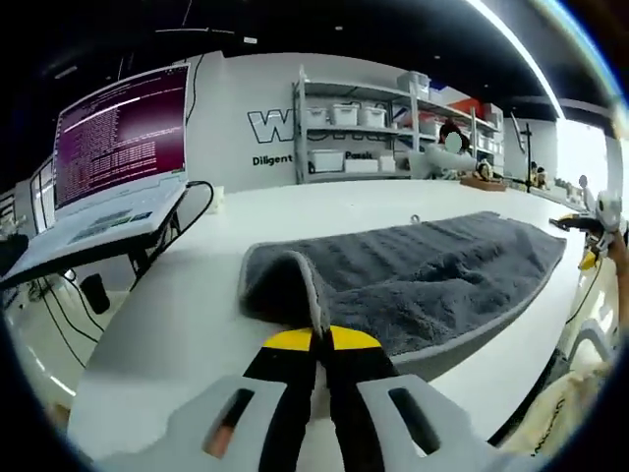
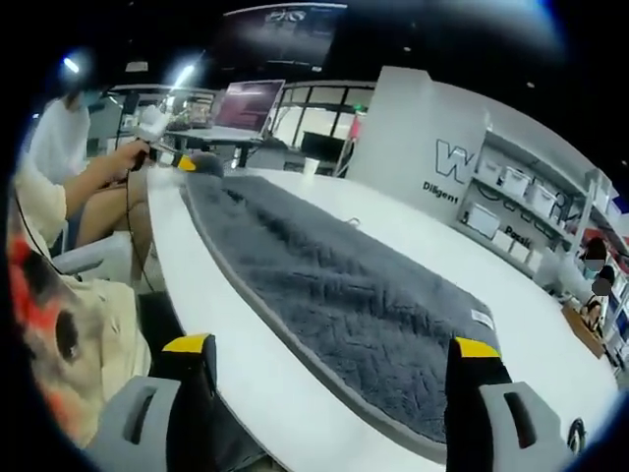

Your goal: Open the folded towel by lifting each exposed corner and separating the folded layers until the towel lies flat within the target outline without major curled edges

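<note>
Presently, in the left gripper view, our left gripper has its jaws together, clamped on a raised corner of the towel. That corner stands up in a small hump just ahead of the jaw tips. From the pinch the grey towel runs away to the right across the white table, its long axis slanting toward the far right edge. A laptop sits beyond the towel's left end.

In the right gripper view, our right gripper has its jaws wide apart and empty, poised over the towel's near end. The towel lies mostly flat, its long axis running from between the jaws up toward the far left, where the left gripper pinches the far corner.

We judge the left gripper holds the end needing work; the towel's body lies toward the right gripper, so laying that corner flat falls to the left.
</note>
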